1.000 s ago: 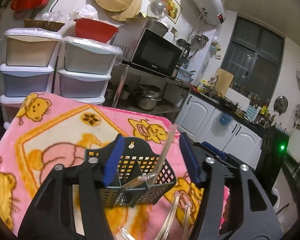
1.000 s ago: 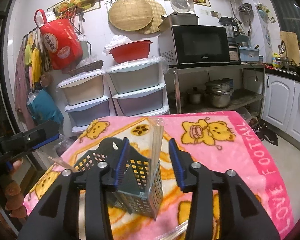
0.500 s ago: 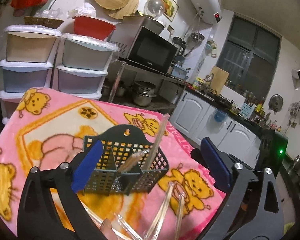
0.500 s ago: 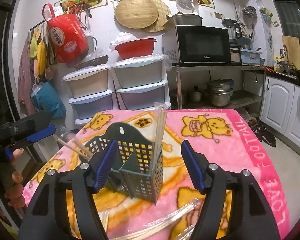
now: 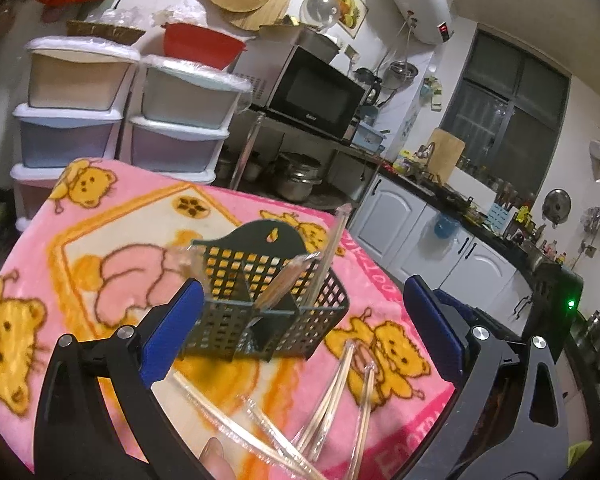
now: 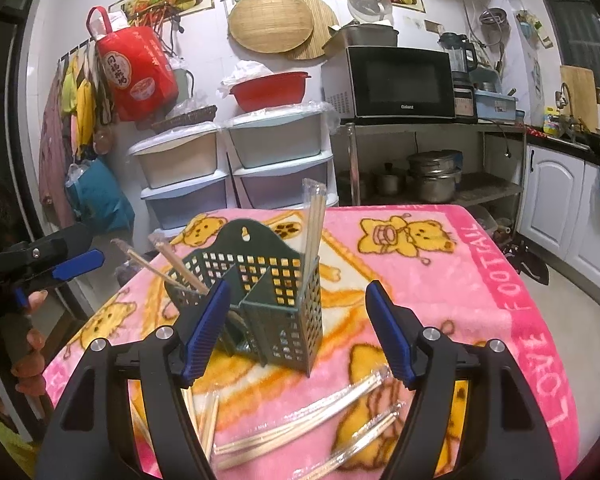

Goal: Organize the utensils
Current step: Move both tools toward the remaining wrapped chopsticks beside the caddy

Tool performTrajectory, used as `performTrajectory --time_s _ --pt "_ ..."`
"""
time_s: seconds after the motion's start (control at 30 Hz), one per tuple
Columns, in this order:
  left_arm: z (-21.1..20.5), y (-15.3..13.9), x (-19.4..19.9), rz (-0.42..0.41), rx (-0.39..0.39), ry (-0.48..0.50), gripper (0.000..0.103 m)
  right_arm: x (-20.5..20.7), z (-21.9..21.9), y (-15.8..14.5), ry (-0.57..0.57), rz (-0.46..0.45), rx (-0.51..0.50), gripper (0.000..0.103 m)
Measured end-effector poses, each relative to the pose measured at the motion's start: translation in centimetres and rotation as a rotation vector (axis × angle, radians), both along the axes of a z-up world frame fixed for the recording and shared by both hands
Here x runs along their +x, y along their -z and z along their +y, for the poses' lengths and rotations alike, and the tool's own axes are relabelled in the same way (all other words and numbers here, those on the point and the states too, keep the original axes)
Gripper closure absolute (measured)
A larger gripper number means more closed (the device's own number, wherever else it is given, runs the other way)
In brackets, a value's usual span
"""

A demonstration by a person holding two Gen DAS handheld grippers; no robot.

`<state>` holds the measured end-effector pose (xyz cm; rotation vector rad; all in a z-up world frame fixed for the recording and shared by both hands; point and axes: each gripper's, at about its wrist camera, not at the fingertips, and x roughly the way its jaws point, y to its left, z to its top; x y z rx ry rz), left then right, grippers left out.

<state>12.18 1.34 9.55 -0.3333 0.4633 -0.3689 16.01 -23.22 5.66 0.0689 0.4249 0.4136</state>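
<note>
Left wrist view shows my left fingers (image 5: 300, 336) spread wide and released, with nothing pressed between them; the dark green slotted caddy (image 5: 268, 312) stands upright on the pink bear blanket (image 5: 112, 236) covering the worktop, just ahead of the blue pads; wrapped chopsticks (image 5: 332, 248) lean out of its compartments, and more wrapped pairs (image 5: 332, 404) lie loose on the blanket nearer to me; a fingertip (image 5: 216, 460) shows at the bottom edge. From the right wrist view, my right fingers (image 6: 296, 330) have just been opening and grip nothing; the caddy (image 6: 276, 300) sits ahead of them, its near corner between the pads without touching either; one tall wrapped pair (image 6: 314, 224) stands in its right-hand compartment and others (image 6: 172, 264) slant out to the left; loose wrapped pairs (image 6: 300, 424) lie on the blanket below; my left hand (image 6: 24, 340) holds its tool off the worktop's left edge.
</note>
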Motion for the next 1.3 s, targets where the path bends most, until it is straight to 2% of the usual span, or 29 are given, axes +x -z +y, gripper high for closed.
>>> performTrajectory --time_s 0.6,0.93,1.3 --pt "2.4 4.1 -0.7 0.124 0.032 -0.07 0.011 -1.4 -0.8 3.4 0.006 0.088 -0.038 0.035" --pt "3.1 8.0 0.2 0.246 0.093 -0.112 0.011 -1.2 -1.0 5.8 -0.003 0.167 -0.035 0.035" --pt "3.0 12.0 3.0 0.37 0.113 -0.103 0.011 0.2 -1.1 8.2 0.01 0.246 -0.032 0.035"
